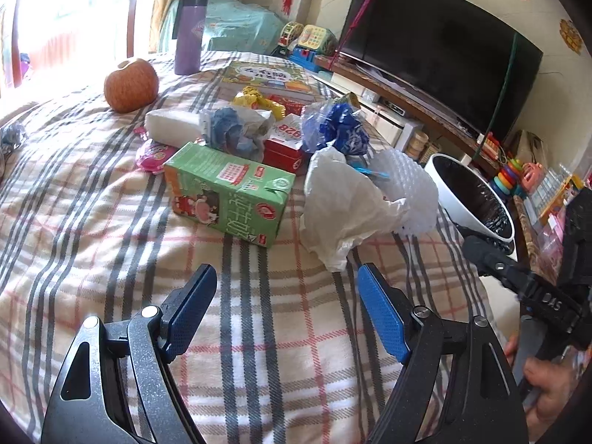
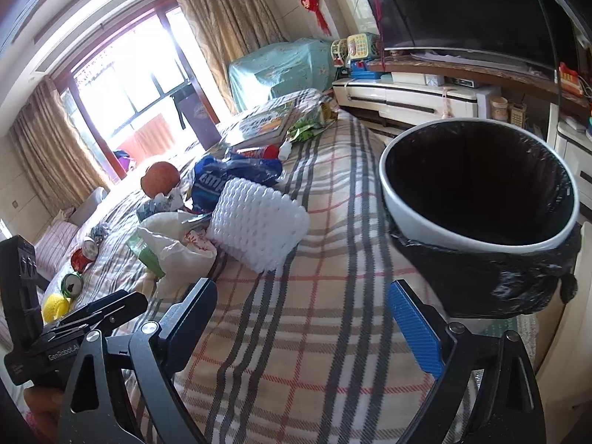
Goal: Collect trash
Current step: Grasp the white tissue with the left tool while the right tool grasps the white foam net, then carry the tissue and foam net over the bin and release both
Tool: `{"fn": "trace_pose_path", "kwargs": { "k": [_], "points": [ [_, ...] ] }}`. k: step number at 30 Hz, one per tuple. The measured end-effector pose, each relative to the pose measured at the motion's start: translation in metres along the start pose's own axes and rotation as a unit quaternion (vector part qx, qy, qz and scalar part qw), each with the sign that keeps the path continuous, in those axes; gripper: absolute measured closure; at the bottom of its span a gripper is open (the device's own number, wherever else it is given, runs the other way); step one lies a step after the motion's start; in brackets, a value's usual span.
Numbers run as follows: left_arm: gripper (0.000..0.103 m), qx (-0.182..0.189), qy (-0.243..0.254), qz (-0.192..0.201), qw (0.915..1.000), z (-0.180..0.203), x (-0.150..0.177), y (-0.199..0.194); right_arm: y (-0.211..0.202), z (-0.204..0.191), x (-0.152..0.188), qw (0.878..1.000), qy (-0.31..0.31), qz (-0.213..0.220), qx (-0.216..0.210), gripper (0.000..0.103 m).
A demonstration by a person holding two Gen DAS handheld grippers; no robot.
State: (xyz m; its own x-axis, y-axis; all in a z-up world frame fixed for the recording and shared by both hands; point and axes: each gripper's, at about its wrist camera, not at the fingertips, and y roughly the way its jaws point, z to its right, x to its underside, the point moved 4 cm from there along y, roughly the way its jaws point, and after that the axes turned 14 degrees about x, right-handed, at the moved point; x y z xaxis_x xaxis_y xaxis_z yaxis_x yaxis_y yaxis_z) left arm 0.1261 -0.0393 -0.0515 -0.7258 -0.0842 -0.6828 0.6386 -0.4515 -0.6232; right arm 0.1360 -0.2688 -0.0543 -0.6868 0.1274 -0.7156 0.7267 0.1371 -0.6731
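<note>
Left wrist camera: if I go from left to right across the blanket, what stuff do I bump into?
Apple → green drink carton → crumpled white plastic bag → white foam net → bin with the black liner.

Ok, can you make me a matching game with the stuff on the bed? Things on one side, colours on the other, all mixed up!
Things:
1. drink carton
2. apple
3. foam net
4. flask

Colours:
A. white
B. purple
C. green
D. orange-red

Right pairs: 1-C, 2-D, 3-A, 4-B.
</note>
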Motion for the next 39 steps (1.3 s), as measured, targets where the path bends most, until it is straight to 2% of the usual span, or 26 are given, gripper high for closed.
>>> {"fn": "trace_pose_path", "kwargs": {
  "k": [8,11,16,19,20,21,24,30,39],
  "points": [
    [0.023,0.011,0.027,-0.009,0.9995,0.012,-0.007,0.015,0.019,-0.006,-0.011,0.999,0.010,-0.029,-0.026,0.009],
    [0.027,0.012,0.037,-0.013,0.9991,0.016,-0.010,0.022,0.024,-0.007,-0.019,0.999,0.018,-0.028,-0.032,0.013],
    [0.044,0.013,0.050,-0.028,0.9983,0.019,-0.015,0.040,0.041,-0.008,-0.029,0.998,0.029,-0.043,-0.046,0.031],
    [0.067,0.023,0.050,-0.042,0.9976,0.021,-0.015,0.051,0.053,-0.011,-0.032,0.997,0.033,-0.054,-0.053,0.054],
    [0.075,0.027,0.051,-0.046,0.9973,0.022,-0.014,0.054,0.055,-0.012,-0.031,0.996,0.032,-0.057,-0.058,0.067],
    [0.076,0.027,0.053,-0.047,0.9971,0.023,-0.014,0.055,0.056,-0.014,-0.031,0.996,0.030,-0.060,-0.060,0.074],
    [0.086,0.033,0.058,-0.042,0.9969,0.026,-0.013,0.052,0.050,-0.017,-0.028,0.997,0.016,-0.047,-0.057,0.083],
    [0.090,0.044,0.052,-0.032,0.9972,0.029,-0.010,0.039,0.033,-0.010,-0.025,0.998,0.013,-0.028,-0.047,0.084],
    [0.096,0.080,0.069,-0.034,0.9938,0.060,0.000,0.024,0.003,0.012,-0.023,1.000,0.020,-0.003,-0.023,0.084]
  ]
}}
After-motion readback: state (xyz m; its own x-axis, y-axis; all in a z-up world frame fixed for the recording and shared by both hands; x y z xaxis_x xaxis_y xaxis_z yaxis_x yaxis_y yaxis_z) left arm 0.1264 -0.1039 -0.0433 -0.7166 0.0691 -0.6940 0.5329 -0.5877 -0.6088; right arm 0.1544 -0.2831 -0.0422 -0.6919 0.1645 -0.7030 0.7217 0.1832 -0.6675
